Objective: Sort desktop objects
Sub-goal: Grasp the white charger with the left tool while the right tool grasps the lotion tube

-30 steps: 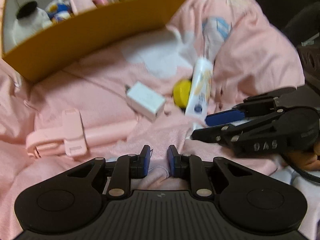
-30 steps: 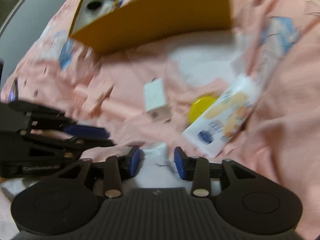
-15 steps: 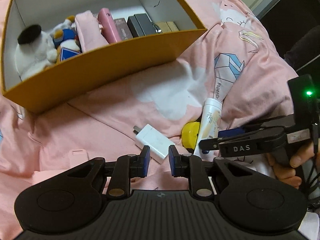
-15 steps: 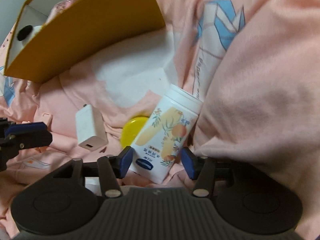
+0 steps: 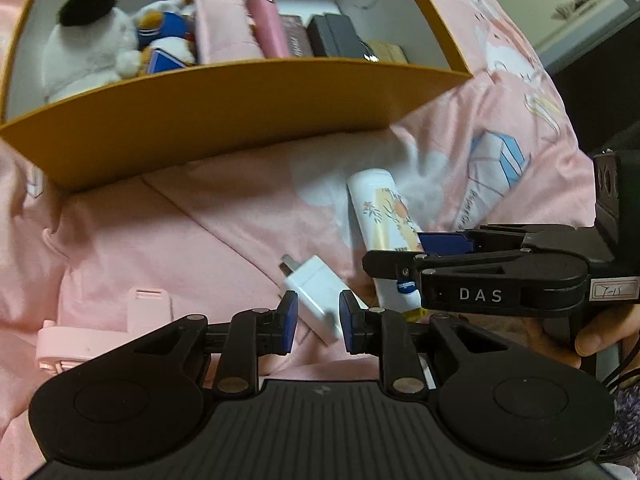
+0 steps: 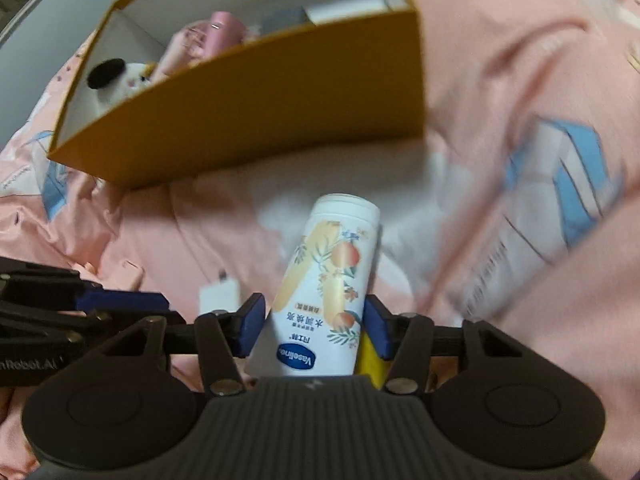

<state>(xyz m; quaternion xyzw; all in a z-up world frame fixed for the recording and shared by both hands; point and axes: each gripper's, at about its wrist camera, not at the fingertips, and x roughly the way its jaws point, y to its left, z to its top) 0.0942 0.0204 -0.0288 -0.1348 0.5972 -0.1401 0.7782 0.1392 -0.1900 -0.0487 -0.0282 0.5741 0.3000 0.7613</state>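
Below, left gripper [image 5: 319, 322] jaws opening astride the white charger [image 5: 320, 295]; right gripper [image 6: 315, 326] jaws closing around the Vaseline lotion tube [image 6: 328, 284], not yet pressing.

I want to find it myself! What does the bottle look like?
Look in front of the orange box, on the pink sheet. The bottle lies there between the right gripper fingers. It is white, with peaches and a blue oval label, unlike the plain charger.

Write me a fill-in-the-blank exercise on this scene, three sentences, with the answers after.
1. The lotion tube lies between the jaws of the ____ gripper.
2. The white charger lies on the ____ bedsheet.
3. The plush toy sits inside the ____ box.

Missing words: right; pink; yellow
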